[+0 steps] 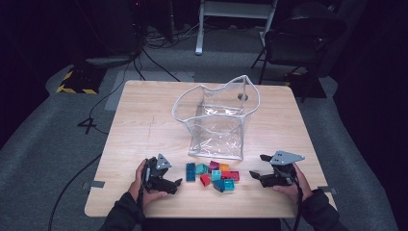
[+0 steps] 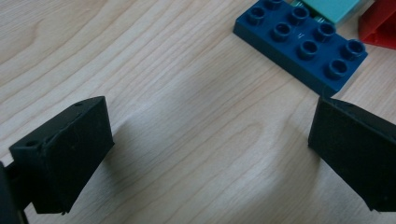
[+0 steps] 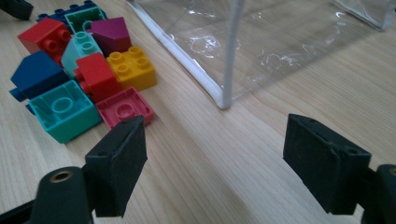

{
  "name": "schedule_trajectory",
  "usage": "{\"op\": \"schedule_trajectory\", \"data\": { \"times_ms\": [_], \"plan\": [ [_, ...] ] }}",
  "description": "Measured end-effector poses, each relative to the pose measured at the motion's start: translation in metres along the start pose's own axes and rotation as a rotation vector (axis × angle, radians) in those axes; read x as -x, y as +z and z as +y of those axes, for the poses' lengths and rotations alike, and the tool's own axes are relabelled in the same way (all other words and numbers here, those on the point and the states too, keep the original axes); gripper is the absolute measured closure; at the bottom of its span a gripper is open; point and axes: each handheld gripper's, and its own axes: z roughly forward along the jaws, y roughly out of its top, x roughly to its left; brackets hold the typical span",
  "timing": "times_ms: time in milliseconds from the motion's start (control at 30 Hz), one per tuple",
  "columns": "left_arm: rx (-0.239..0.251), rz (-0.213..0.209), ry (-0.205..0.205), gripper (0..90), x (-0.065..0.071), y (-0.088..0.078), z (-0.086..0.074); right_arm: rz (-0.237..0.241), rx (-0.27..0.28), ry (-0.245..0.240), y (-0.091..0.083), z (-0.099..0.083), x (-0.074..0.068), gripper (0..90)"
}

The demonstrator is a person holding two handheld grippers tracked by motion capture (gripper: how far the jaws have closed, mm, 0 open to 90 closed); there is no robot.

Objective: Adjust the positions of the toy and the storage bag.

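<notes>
Your left gripper [image 1: 179,182] has its fingers [image 2: 65,156] spread wide with nothing between them but bare wood. Just past the tip of one finger lies a dark blue studded brick [image 2: 301,44], the outermost piece of the brick pile [image 1: 214,175]; the finger does not touch it. A teal brick [image 2: 334,7] and a red brick [image 2: 380,28] sit just behind the dark blue one.

Your right gripper [image 1: 255,174] also has its fingers [image 3: 116,163] wide apart and holds nothing. In the right gripper view one finger points close to a pink brick [image 3: 125,108] at the pile's near edge, with a teal hollow brick [image 3: 63,109], a red block [image 3: 98,74] and a yellow brick [image 3: 130,65] packed just beyond it. The other finger points at open wood.

Taking the pile as your landmark: it lies near the front edge of the worktop [image 1: 144,125], between your two grippers, left gripper just beside it on one side, right gripper near it on the other. Directly behind the pile stands a clear plastic bag [image 1: 219,118] with a white rim, mouth open upward; its bottom corner comes near the pile without touching.

To either side of the pile and bag the wood is bare out to the worktop's edges. Beyond the edges, grey floor with cables [image 1: 120,91], and a dark chair [image 1: 300,41] past the far right corner.
</notes>
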Motion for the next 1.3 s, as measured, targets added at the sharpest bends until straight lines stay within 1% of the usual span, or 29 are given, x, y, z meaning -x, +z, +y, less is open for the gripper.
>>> {"op": "schedule_trajectory", "data": {
  "times_ms": [100, 133, 167, 233, 267, 300, 333, 400, 467, 500, 533, 567, 600, 633, 667, 700, 733, 767, 800, 833, 900, 1067, 1133, 1167, 1200, 1300],
  "plan": [
    [0.001, -0.001, 0.009, 0.1, 0.002, 0.002, 0.002, -0.026, 0.005, -0.002, 0.005, 0.006, -0.002, 22.9],
    [0.002, -0.007, 0.004, 0.1, 0.004, 0.003, 0.003, -0.026, 0.005, -0.002, 0.005, 0.006, -0.002, 22.9],
    [0.000, -0.008, 0.017, 0.0, 0.005, 0.004, 0.005, -0.048, 0.012, 0.008, 0.010, 0.011, 0.000, 23.2],
    [0.001, -0.015, 0.014, 0.1, 0.007, 0.006, 0.007, -0.060, 0.018, 0.015, 0.016, 0.015, 0.002, 23.6],
    [-0.001, -0.013, 0.021, 0.0, 0.006, 0.007, 0.008, -0.070, 0.016, 0.020, 0.020, 0.017, 0.003, 24.1],
    [-0.001, -0.013, 0.021, 0.0, 0.006, 0.007, 0.008, -0.070, 0.016, 0.020, 0.020, 0.017, 0.003, 24.1],
    [-0.002, -0.017, 0.023, 0.0, 0.007, 0.008, 0.009, -0.080, 0.016, 0.020, 0.027, 0.020, 0.004, 25.7],
    [0.002, -0.018, 0.027, 0.1, 0.007, 0.009, 0.010, -0.086, 0.027, 0.003, 0.033, 0.024, 0.003, 33.7],
    [-0.001, -0.019, 0.028, 0.1, 0.008, 0.009, 0.010, -0.091, 0.034, -0.022, 0.038, 0.028, 0.000, 38.0],
    [0.000, -0.023, 0.028, 0.1, 0.009, 0.009, 0.011, -0.104, 0.031, -0.040, 0.040, 0.030, -0.001, 45.0],
    [0.000, -0.026, 0.029, 0.1, 0.009, 0.010, 0.011, -0.111, 0.030, -0.050, 0.043, 0.031, -0.002, 47.3],
    [0.000, -0.024, 0.032, 0.1, 0.009, 0.010, 0.012, -0.110, 0.034, -0.042, 0.045, 0.033, -0.001, 48.6],
    [-0.002, -0.027, 0.034, 0.1, 0.009, 0.010, 0.012, -0.111, 0.039, -0.029, 0.047, 0.034, 0.000, 52.6],
    [-0.002, -0.027, 0.034, 0.2, 0.009, 0.010, 0.012, -0.111, 0.039, -0.029, 0.047, 0.034, 0.000, 52.6],
    [-0.001, -0.026, 0.037, 0.2, 0.010, 0.010, 0.012, -0.126, 0.042, -0.006, 0.052, 0.037, 0.003, 58.2],
    [-0.001, -0.026, 0.037, 0.2, 0.010, 0.010, 0.012, -0.134, 0.046, 0.004, 0.054, 0.038, 0.004, 62.1],
    [-0.001, -0.026, 0.037, 0.1, 0.010, 0.010, 0.012, -0.154, 0.050, 0.014, 0.056, 0.039, 0.006, 63.3],
    [-0.002, -0.025, 0.036, 0.1, 0.010, 0.010, 0.012, -0.154, 0.050, 0.014, 0.056, 0.039, 0.006, 63.3],
    [-0.001, -0.026, 0.036, 0.1, 0.010, 0.011, 0.012, -0.138, 0.052, 0.038, 0.058, 0.041, 0.010, 64.9],
    [0.000, -0.027, 0.037, 0.1, 0.010, 0.011, 0.012, -0.136, 0.052, 0.048, 0.059, 0.041, 0.011, 67.4],
    [0.001, -0.029, 0.038, 0.1, 0.010, 0.011, 0.013, -0.152, 0.058, 0.056, 0.061, 0.042, 0.012, 71.9],
    [0.003, -0.030, 0.040, 0.3, 0.010, 0.012, 0.013, -0.144, 0.065, 0.075, 0.062, 0.042, 0.015, 76.3],
    [-0.001, -0.031, 0.041, 0.3, 0.011, 0.012, 0.013, -0.151, 0.064, 0.078, 0.063, 0.042, 0.016, 77.6],
    [-0.003, -0.031, 0.041, 0.3, 0.011, 0.012, 0.014, -0.153, 0.056, 0.079, 0.065, 0.044, 0.017, 77.9],
    [0.000, -0.037, 0.045, 0.2, 0.011, 0.013, 0.015, -0.156, 0.055, 0.082, 0.066, 0.045, 0.018, 78.1],
    [-0.002, -0.036, 0.053, 0.2, 0.012, 0.015, 0.017, -0.156, 0.056, 0.086, 0.068, 0.046, 0.020, 78.1]
  ]
}}
